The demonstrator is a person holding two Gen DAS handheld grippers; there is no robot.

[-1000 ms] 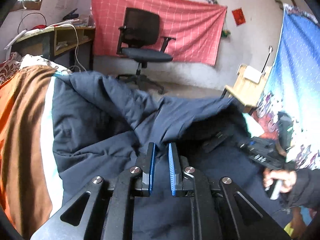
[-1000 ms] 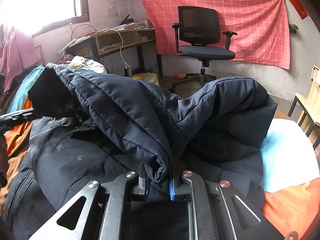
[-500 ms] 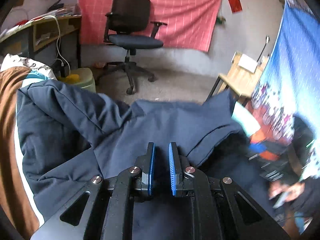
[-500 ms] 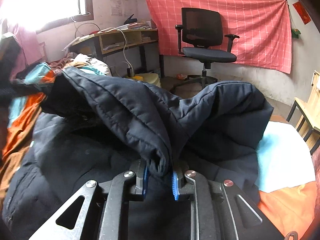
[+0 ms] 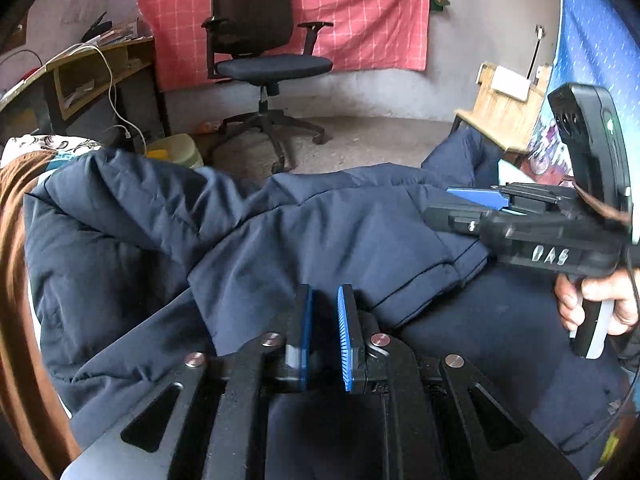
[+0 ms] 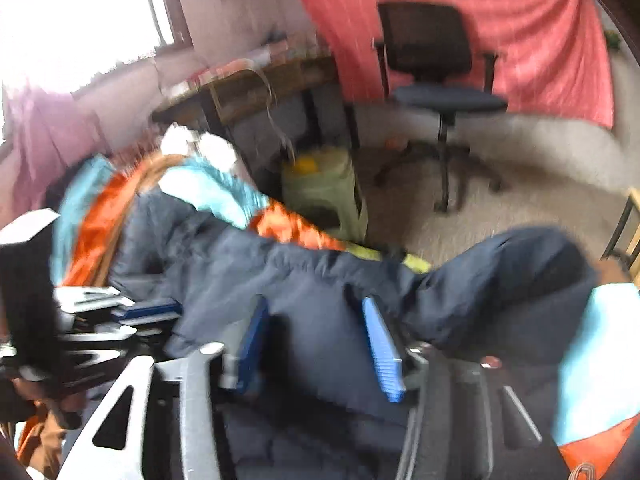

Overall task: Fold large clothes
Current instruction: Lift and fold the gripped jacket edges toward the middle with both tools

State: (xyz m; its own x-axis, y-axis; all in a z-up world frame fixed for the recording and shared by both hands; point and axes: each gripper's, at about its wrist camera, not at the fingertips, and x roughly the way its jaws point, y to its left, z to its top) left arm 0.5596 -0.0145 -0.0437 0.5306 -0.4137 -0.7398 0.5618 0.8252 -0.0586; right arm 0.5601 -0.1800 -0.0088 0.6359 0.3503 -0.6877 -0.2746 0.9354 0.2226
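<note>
The dark navy padded jacket point(image 5: 328, 232) lies spread over an orange, brown and pale blue striped bedcover point(image 5: 16, 216), on the near side of the black office chair point(image 5: 260, 40) that stands before a red checked cloth point(image 5: 360, 12) on the far wall. In the left wrist view the left gripper point(image 5: 323, 320) sits low over the jacket with its two blue pads point(image 5: 345, 332) drawn close together, only a narrow slot between them; a fold of navy fabric lies right at the tips, but whether any cloth is pinched in that slot cannot be told. A folded panel of the jacket with a stitched hem runs from those tips toward the chair, and a puffed sleeve or side section bulges toward the bedcover's brown stripe. The right gripper point(image 5: 480, 200) shows in the same view, held by a hand point(image 5: 600, 300) on its pale handle, hovering just above the jacket's edge on the side of a wooden stool point(image 5: 504, 116). The right wrist view is smeared by motion: there the right gripper point(image 6: 320, 340) has its blue pads point(image 6: 380, 344) clearly apart and its jaws are opening, with navy fabric lying in the gap between them but not pressed by either pad. Beyond them a bunched ridge of the jacket crosses the view below the chair, with the orange and pale blue cover showing past it and a pale green bin point(image 6: 324, 188) on the floor between bed and chair. The left gripper point(image 6: 120, 312) appears blurred at that view's edge, against the jacket.
</note>
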